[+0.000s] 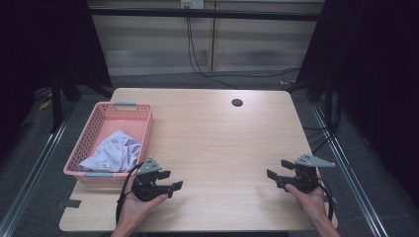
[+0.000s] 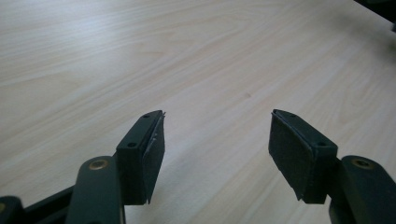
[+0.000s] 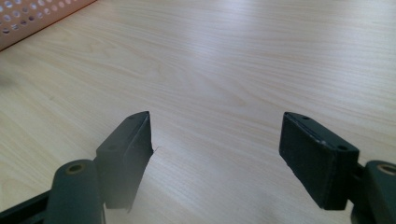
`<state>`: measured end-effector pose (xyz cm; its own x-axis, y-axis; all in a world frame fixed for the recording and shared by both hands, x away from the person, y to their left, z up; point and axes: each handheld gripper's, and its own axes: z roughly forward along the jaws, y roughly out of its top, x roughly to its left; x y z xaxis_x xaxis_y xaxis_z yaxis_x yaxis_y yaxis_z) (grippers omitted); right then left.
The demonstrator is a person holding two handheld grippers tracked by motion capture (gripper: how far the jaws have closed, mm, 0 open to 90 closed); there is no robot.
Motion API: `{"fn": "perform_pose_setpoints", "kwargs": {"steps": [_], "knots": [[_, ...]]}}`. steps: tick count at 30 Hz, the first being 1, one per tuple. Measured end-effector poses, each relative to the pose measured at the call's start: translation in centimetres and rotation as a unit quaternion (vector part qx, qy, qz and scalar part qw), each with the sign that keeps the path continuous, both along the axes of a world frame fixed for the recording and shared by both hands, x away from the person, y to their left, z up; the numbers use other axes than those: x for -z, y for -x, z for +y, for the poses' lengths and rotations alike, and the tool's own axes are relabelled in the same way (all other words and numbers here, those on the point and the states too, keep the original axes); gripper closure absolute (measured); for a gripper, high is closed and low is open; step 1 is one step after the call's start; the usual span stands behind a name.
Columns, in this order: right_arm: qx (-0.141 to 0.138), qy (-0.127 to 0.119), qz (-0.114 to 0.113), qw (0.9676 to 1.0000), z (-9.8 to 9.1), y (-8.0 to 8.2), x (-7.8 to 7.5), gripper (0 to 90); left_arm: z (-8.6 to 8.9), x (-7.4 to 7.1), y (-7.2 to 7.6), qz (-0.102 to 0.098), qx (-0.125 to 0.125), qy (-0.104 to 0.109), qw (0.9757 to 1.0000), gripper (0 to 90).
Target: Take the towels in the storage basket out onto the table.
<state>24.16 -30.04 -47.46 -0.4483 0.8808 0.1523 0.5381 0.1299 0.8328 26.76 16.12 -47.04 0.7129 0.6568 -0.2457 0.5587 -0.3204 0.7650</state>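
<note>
Occupying most of the high view, a pale wood-grain rectangular tabletop with rounded corners is seen, and a small dark round hole is set near its far edge, right of the middle. A pink perforated plastic basket is placed along the left edge of the tabletop, its near end close to the near left corner. A crumpled pale lilac cloth is lodged inside the basket, heaped toward its near end. The left tool is held just above the tabletop near the near edge, just beside the basket's near right corner, and its black jaws are spread wide with nothing between them. The right tool is held near the near right corner, well apart from the basket, and its jaws are likewise spread wide and empty.
</note>
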Motion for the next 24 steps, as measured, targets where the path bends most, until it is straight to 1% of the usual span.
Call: {"fn": "perform_pose_setpoints", "kwargs": {"steps": [1, 2, 3, 4, 5, 6, 8, 10, 11, 14, 17, 20, 24], "knots": [[-0.002, 0.001, 0.000, 1.0000, -0.1, 0.0, 0.0, 25.1, 0.1, 0.0, -0.1, 0.007, 0.001, 0.008, 0.9999, 38.1], [-0.004, 0.004, 0.003, 1.0000, -0.1, 0.0, 0.0, 24.8, 0.0, 0.0, -0.2, 0.007, -0.004, 0.009, 0.9999, 38.2], [-0.004, 0.004, 0.003, 1.0000, -0.1, 0.1, 0.0, 24.2, 0.2, -0.1, -0.3, 0.009, -0.001, 0.014, 0.9999, 38.3], [-0.007, -0.001, 0.005, 1.0000, -0.1, 0.1, 0.0, 24.3, 0.2, -0.2, -0.3, 0.011, 0.001, 0.020, 0.9997, 38.3], [-0.010, -0.003, 0.006, 0.9999, -0.1, 0.1, 0.0, 24.7, 0.3, -0.2, -0.4, 0.012, 0.002, 0.021, 0.9997, 38.3], [-0.012, 0.000, 0.005, 0.9999, 0.0, 0.2, 0.0, 24.6, 0.2, -0.2, -0.3, 0.007, -0.003, 0.014, 0.9999, 38.2], [-0.020, -0.003, 0.008, 0.9998, 0.2, 0.3, 0.1, 24.4, 0.3, -0.2, -0.3, 0.003, -0.001, 0.006, 1.0000, 35.6], [-0.026, -0.005, 0.008, 0.9996, 0.3, 0.3, 0.0, 24.2, 0.3, -0.2, -0.3, 0.004, -0.009, 0.003, 1.0000, 33.3], [-0.028, -0.005, 0.007, 0.9996, 0.4, 0.4, -0.1, 24.2, 0.3, -0.2, -0.3, 0.003, -0.008, -0.001, 1.0000, 32.5], [-0.027, -0.002, 0.003, 0.9996, 0.4, 0.6, -0.3, 24.2, 0.5, -0.3, -0.1, -0.002, -0.006, -0.015, 0.9999, 32.0], [-0.025, -0.001, 0.008, 0.9997, 0.3, 0.6, -0.2, 24.4, 0.7, -0.8, 0.0, -0.004, -0.002, -0.016, 0.9999, 33.4], [-0.024, -0.009, 0.009, 0.9996, 0.1, 0.6, -0.2, 25.4, 1.0, -1.5, 0.1, -0.016, -0.005, -0.016, 0.9997, 34.8], [-0.026, -0.012, 0.012, 0.9995, 0.1, 0.5, -0.1, 24.6, 1.7, -2.7, 0.0, -0.024, -0.019, -0.016, 0.9994, 35.5]]}}
